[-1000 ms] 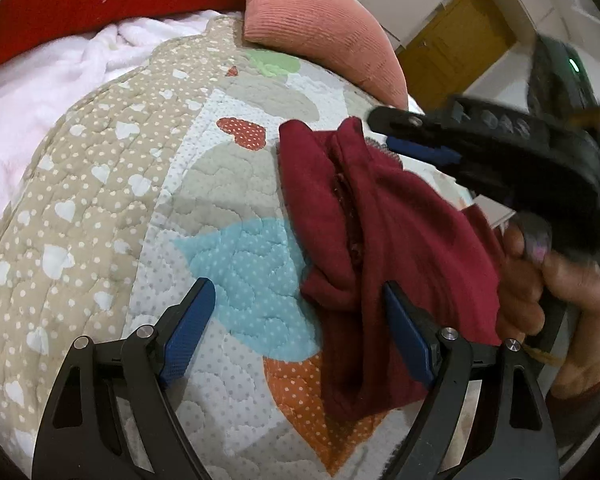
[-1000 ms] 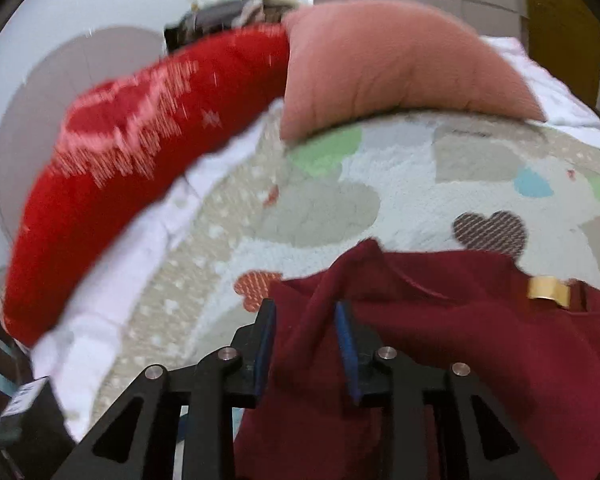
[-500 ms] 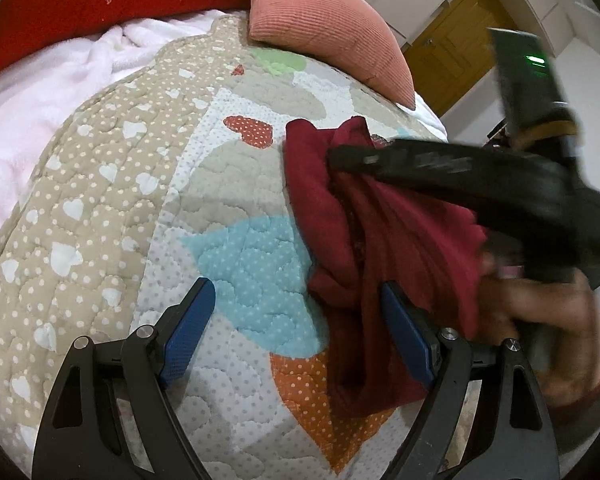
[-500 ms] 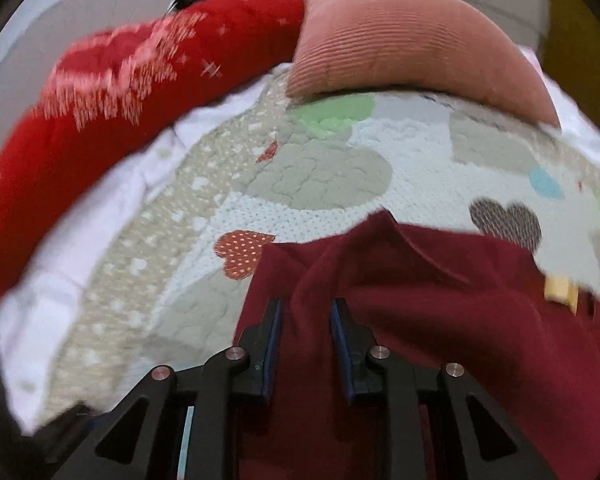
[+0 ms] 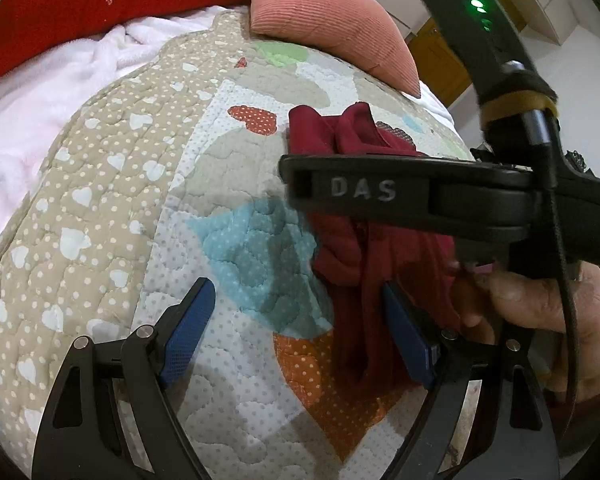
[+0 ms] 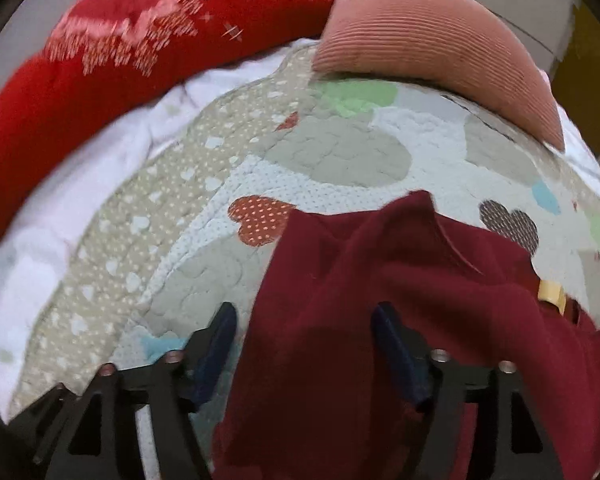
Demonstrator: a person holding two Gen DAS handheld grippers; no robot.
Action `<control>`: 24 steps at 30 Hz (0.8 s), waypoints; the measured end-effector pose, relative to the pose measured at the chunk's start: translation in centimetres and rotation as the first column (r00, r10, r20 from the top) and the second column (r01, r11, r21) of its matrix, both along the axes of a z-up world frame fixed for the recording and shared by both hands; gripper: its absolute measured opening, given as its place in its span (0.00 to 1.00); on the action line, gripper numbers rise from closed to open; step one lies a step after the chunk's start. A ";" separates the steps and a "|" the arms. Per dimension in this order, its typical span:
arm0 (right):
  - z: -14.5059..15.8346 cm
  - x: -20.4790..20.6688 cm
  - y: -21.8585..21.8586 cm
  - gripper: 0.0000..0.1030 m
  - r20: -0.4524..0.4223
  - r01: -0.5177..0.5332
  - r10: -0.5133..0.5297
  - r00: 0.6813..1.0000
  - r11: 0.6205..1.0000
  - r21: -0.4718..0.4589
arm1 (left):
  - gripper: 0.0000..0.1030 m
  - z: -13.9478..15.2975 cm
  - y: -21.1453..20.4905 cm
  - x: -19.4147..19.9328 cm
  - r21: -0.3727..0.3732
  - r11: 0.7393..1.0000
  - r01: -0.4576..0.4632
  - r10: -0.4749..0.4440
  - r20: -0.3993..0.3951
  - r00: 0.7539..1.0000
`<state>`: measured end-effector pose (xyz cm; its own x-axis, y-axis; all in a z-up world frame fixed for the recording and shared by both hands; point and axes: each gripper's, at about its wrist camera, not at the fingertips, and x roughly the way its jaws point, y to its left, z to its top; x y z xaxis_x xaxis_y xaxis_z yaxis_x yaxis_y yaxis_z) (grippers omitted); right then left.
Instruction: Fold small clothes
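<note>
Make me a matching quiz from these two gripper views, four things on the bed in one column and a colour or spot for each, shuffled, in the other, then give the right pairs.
Things:
1. small garment
2. corduroy cushion
3. fleece blanket
4. quilt

Descriptions:
A. pale, fluffy, beside the quilt's edge
B. dark red, crumpled on the quilt
C. salmon pink, at the quilt's far end
D. beige border with white hearts

Pairs: 1-B, 2-C, 3-A, 4-D

A dark red garment [image 6: 400, 320] lies bunched and partly folded on the heart-patterned quilt [image 6: 332, 160], its cloth creased into ridges, with a small gold tag [image 6: 552, 296] near one edge.
</note>
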<state>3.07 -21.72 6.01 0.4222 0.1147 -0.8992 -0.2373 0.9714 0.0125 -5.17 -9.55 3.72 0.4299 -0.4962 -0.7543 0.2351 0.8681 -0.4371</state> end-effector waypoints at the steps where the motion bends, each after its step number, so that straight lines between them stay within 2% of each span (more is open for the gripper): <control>1: -0.1 0.0 0.2 0.74 -0.004 -0.003 0.003 1.000 1.000 -0.007 | 0.82 0.0 0.0 0.0 0.002 1.000 0.001 -0.001 0.000 1.000; 9: -0.5 0.2 -0.2 0.74 -0.016 0.030 -0.031 0.999 0.999 -0.040 | 0.82 -0.1 0.0 0.2 0.006 1.000 0.002 -0.002 0.005 1.000; 14: -1.4 0.2 0.5 0.82 0.003 -0.009 0.010 1.000 0.996 -0.093 | 0.82 -0.2 -0.2 0.2 0.018 1.000 0.003 -0.004 0.016 1.000; 18: -1.5 0.2 0.1 0.83 0.019 -0.005 0.007 1.000 0.997 -0.075 | 0.82 -0.2 -0.3 0.3 0.024 1.000 0.002 -0.002 0.021 1.000; 20: -1.6 0.1 -0.1 0.79 0.028 0.001 0.001 1.000 0.998 -0.066 | 0.82 -0.3 -0.4 0.3 0.026 1.000 0.001 -0.002 0.022 1.000; 21: -1.5 0.1 -0.3 0.70 0.039 0.013 -0.010 0.999 0.998 -0.066 | 0.82 -0.3 -0.5 0.4 0.025 1.000 0.001 -0.001 0.023 1.000; 24: -1.1 0.0 -1.2 0.57 0.052 0.026 -0.025 0.998 0.999 -0.028 | 0.84 -0.3 -0.5 0.5 0.015 1.000 -0.003 0.002 0.022 1.000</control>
<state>3.03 -22.89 4.89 0.4707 0.0778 -0.8788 -0.2120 0.9769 -0.0270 -4.69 -10.02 3.45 0.4475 -0.4841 -0.7519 0.2421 0.8750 -0.4193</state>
